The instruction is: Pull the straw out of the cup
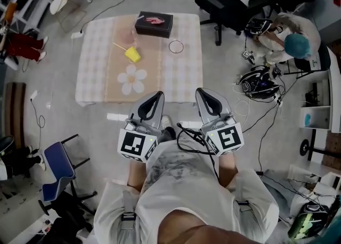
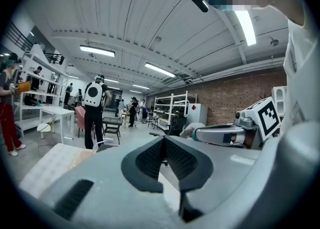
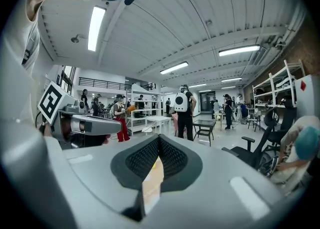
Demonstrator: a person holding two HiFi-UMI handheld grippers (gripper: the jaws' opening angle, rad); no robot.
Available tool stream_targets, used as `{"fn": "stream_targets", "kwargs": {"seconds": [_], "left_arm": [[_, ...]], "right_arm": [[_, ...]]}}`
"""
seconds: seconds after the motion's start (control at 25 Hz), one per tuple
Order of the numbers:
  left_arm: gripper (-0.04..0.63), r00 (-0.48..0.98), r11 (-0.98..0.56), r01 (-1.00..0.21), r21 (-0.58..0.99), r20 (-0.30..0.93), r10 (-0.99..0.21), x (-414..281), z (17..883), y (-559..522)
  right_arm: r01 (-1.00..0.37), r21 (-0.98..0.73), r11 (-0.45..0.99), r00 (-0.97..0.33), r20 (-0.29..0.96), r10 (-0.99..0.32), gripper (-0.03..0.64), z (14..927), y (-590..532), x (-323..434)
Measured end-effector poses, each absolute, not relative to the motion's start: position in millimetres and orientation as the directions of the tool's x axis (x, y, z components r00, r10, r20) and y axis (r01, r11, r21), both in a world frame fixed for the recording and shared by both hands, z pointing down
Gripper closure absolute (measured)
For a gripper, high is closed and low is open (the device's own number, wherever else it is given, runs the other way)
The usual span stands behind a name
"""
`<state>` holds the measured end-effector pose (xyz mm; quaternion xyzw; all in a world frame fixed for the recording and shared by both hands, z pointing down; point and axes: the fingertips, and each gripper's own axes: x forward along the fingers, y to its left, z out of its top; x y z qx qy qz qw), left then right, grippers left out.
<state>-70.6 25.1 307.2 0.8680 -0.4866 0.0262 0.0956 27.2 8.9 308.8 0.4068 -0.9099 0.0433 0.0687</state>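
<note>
Both shut: L gripper (image 1: 158, 94), R gripper (image 1: 201, 91) before table's (image 1: 184, 72) near edge.

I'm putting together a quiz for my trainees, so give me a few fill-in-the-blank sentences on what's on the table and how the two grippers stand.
1. The cup that holds the straw is ____ in colour.
2. The box at the far edge of the table is ____ in colour.
3. The left gripper and the right gripper are empty, both with jaws ____.
4. The flower-shaped mat lies ____ the cup and the person.

Missing words: yellow; black; shut; between.
</note>
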Motion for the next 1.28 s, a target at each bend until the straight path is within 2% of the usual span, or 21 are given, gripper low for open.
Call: {"fn": "stream_targets", "kwargs": {"seconds": [0.64, 1.28], "left_arm": [[0.598, 0.583, -0.562, -0.811, 0.159, 0.148, -0.799, -89.9, 318.2, -22.1], [0.598, 0.579, -0.558, -0.815, 0.156, 0.170, -0.798, -91.8, 334.0, -83.8]], "right_arm": [[-0.791, -0.005, 0.612, -0.604, 0.167, -0.779, 0.606, 312.3, -33.9, 8.9], [-0.779, -0.014, 0.627, -0.619, 0.173, -0.766, 0.606, 326.4, -96.5, 1.8]]}}
